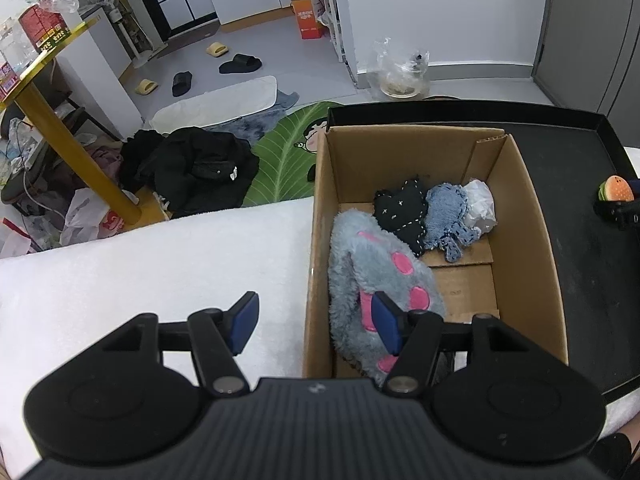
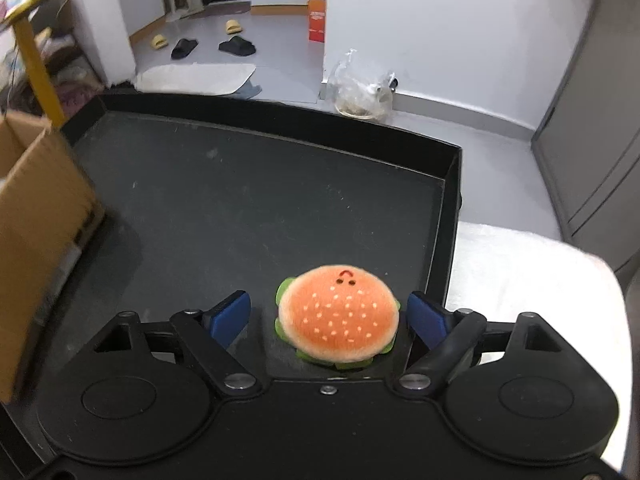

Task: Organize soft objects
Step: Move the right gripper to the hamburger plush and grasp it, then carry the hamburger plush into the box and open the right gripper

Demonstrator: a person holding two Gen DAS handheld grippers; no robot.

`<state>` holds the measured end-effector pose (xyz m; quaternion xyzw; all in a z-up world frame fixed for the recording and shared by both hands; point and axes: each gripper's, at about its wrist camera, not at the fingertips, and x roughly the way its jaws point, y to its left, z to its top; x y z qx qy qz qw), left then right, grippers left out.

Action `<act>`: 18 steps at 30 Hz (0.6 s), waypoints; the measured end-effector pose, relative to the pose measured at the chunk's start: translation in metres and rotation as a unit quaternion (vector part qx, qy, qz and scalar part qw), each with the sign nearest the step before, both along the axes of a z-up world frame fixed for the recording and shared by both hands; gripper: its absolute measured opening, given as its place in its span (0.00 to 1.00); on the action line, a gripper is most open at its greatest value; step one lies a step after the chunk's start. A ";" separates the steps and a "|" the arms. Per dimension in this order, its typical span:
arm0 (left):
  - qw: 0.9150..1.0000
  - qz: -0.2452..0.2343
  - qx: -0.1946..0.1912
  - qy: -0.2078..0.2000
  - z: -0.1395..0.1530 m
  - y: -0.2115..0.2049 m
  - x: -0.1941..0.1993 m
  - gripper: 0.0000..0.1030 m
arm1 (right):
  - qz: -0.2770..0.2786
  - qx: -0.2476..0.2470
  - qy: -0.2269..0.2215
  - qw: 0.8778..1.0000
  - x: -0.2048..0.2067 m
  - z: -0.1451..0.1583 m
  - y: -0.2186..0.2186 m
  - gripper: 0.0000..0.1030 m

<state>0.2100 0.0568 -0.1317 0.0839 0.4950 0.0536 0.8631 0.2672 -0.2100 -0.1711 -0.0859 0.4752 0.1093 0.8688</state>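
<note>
A cardboard box (image 1: 520,208) stands on a black tray (image 1: 580,280). Inside it lie a grey plush with pink spots (image 1: 372,264), a black stitched cushion (image 1: 400,208), a denim toy (image 1: 446,216) and a crumpled white item (image 1: 480,204). My left gripper (image 1: 314,304) is open above the box's left wall, holding nothing; one finger hangs over the grey plush. A plush burger (image 2: 338,320) sits on the tray (image 2: 240,200) near its right rim. My right gripper (image 2: 328,306) is open around it, with a gap at the left pad (image 2: 230,314). The burger (image 1: 616,189) also shows at the left wrist view's right edge.
The tray rests on a white towel-covered surface (image 1: 160,260). In the right wrist view the box (image 2: 40,220) stands at the left. Beyond the edge are the floor with black clothes (image 1: 192,168), a green leaf mat (image 1: 280,160), slippers and a yellow table leg (image 1: 72,148).
</note>
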 end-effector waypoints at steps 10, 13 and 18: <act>1.000 0.000 0.006 -0.002 0.002 -0.002 -0.001 0.59 | 0.006 0.007 -0.002 1.000 -0.015 0.021 0.012 0.53; 1.000 0.001 0.003 -0.004 0.004 -0.002 -0.002 0.59 | 0.000 0.014 -0.006 1.000 -0.019 0.030 0.013 0.53; 1.000 0.001 0.000 -0.010 0.006 -0.001 -0.005 0.59 | -0.005 0.021 0.002 1.000 -0.025 0.043 0.018 0.53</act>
